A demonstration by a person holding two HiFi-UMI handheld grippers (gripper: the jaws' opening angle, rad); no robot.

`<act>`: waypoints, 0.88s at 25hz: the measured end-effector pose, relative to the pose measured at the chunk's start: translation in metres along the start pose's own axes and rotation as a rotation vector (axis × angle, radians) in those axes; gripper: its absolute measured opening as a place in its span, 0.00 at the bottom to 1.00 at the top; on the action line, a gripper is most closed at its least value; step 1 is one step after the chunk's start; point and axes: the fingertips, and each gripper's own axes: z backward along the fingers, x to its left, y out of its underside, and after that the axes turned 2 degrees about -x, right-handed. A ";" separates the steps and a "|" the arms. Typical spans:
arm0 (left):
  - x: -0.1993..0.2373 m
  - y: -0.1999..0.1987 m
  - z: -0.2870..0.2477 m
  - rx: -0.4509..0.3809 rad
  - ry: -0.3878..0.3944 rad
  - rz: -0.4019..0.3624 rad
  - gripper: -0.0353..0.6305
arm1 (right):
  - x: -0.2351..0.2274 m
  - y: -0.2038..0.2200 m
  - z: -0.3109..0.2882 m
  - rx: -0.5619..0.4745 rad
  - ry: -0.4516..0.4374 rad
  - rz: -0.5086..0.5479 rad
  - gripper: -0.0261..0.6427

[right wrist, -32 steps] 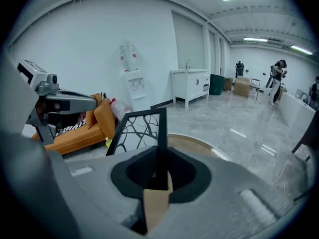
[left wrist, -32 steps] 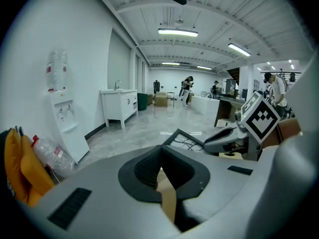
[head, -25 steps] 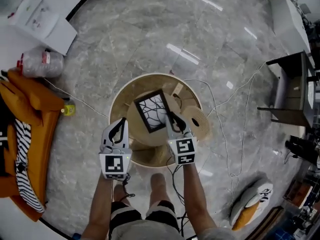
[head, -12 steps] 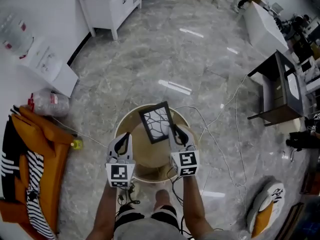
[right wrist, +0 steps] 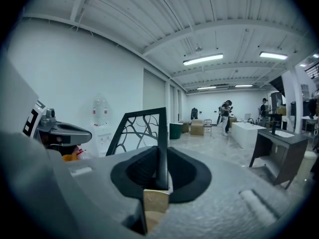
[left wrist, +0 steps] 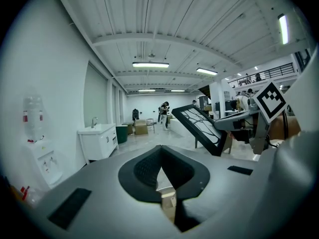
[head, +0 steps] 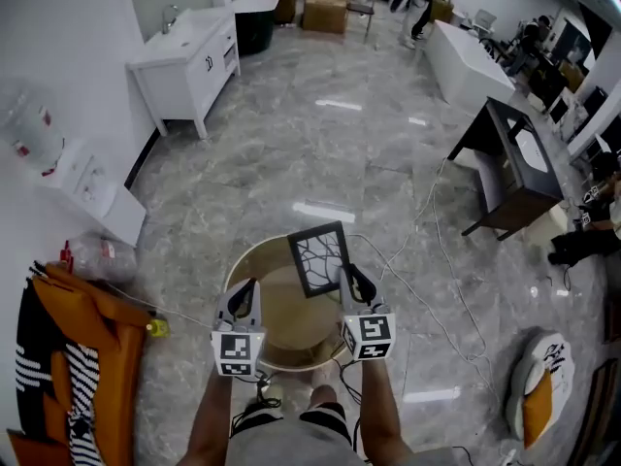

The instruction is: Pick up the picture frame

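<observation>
The black picture frame (head: pixel 321 258), with a branch pattern on white, hangs in the air above the round wooden table (head: pixel 254 263). My right gripper (head: pixel 349 280) is shut on its right edge. In the right gripper view the frame (right wrist: pixel 141 132) stands upright, its edge pinched between the pads (right wrist: pixel 175 172). My left gripper (head: pixel 243 297) is level with it on the left, apart from the frame, shut and holding nothing. From the left gripper view the frame (left wrist: pixel 198 128) tilts at the right beside the right gripper's marker cube (left wrist: pixel 271 99).
A white sink cabinet (head: pixel 186 58) stands far left, with a water dispenser (head: pixel 82 187) along the wall. Orange cloth (head: pixel 82 357) lies at the left. A dark desk (head: pixel 512 158) is at the right. Cables (head: pixel 437 289) run across the marble floor.
Both grippers have risen. The frame has come up off the table in the right gripper, and the table now looks smaller and lower.
</observation>
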 end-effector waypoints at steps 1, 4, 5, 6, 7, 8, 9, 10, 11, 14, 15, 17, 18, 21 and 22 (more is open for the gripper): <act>-0.011 -0.003 0.009 -0.008 0.010 -0.003 0.08 | -0.004 0.000 0.019 -0.009 0.017 -0.005 0.13; -0.072 -0.007 0.044 -0.034 0.034 -0.022 0.08 | -0.027 0.012 0.098 -0.040 0.062 -0.020 0.13; -0.084 -0.011 0.051 -0.042 0.043 -0.028 0.08 | -0.031 0.013 0.116 -0.045 0.075 -0.023 0.13; -0.087 -0.016 0.056 -0.048 0.052 -0.031 0.08 | -0.032 0.010 0.125 -0.049 0.085 -0.027 0.13; -0.085 -0.022 0.057 -0.054 0.064 -0.032 0.08 | -0.030 0.006 0.127 -0.051 0.096 -0.031 0.13; -0.081 -0.028 0.058 -0.059 0.076 -0.035 0.08 | -0.028 0.000 0.128 -0.051 0.107 -0.032 0.13; -0.079 -0.032 0.059 -0.064 0.089 -0.038 0.08 | -0.024 -0.003 0.130 -0.048 0.118 -0.032 0.13; -0.078 -0.034 0.062 -0.067 0.101 -0.041 0.08 | -0.021 -0.005 0.134 -0.044 0.130 -0.031 0.13; -0.080 -0.034 0.065 -0.068 0.113 -0.042 0.08 | -0.019 -0.005 0.140 -0.041 0.141 -0.032 0.13; -0.088 -0.030 0.082 -0.065 0.143 -0.042 0.08 | -0.009 0.002 0.163 -0.037 0.169 -0.043 0.13; -0.089 -0.031 0.087 -0.065 0.151 -0.044 0.08 | -0.007 0.003 0.171 -0.035 0.178 -0.046 0.13; -0.096 -0.030 0.099 -0.072 0.163 -0.045 0.08 | -0.004 0.009 0.188 -0.034 0.195 -0.049 0.13; -0.101 -0.029 0.105 -0.076 0.166 -0.046 0.08 | -0.003 0.013 0.199 -0.036 0.203 -0.051 0.13; -0.108 -0.023 0.119 -0.079 0.172 -0.050 0.08 | 0.002 0.023 0.223 -0.041 0.231 -0.063 0.13; -0.107 -0.021 0.121 -0.079 0.174 -0.050 0.08 | 0.004 0.026 0.227 -0.041 0.240 -0.068 0.13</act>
